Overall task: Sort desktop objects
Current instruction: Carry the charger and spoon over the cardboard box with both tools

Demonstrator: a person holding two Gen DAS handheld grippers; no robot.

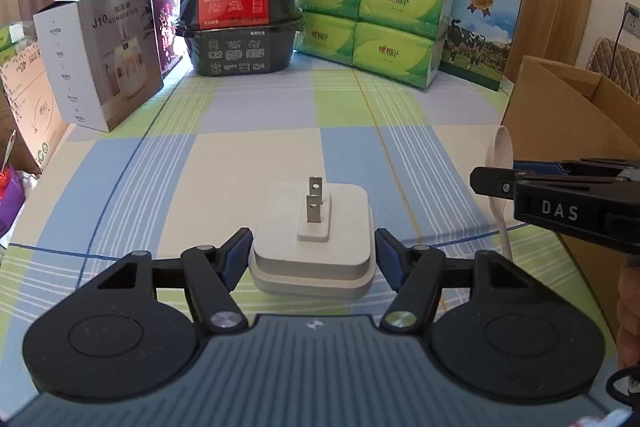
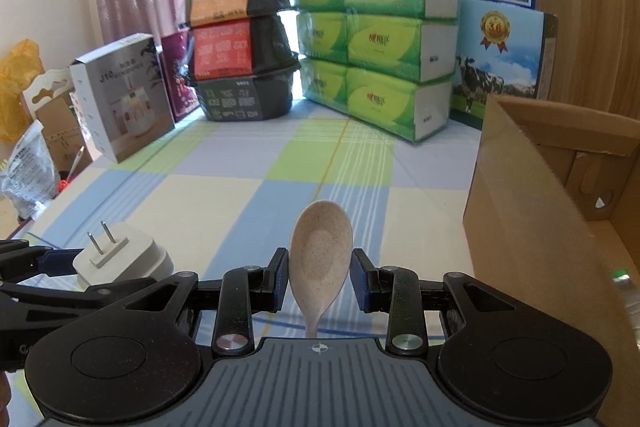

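Neither item is sorted yet. The left hand-held gripper [image 1: 313, 254] brackets the white plug adapter [image 1: 313, 239] near the bench's [image 1: 240, 163] front edge, pads just touching or nearly. The right hand-held gripper [image 2: 319, 281] straddles the speckled spoon [image 2: 320, 259], pads not clearly gripping, beside the cardboard box [image 2: 532, 211] at the right edge.

On the counter [image 2: 240, 195] the plug [image 2: 120, 255] lies left of the spoon [image 2: 320, 255], with the cardboard box [image 2: 532, 211] at right.

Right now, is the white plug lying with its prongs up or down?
Prongs up. The plug rests flat on the tablecloth, and both metal prongs stand upward, between the open left hand-held gripper.
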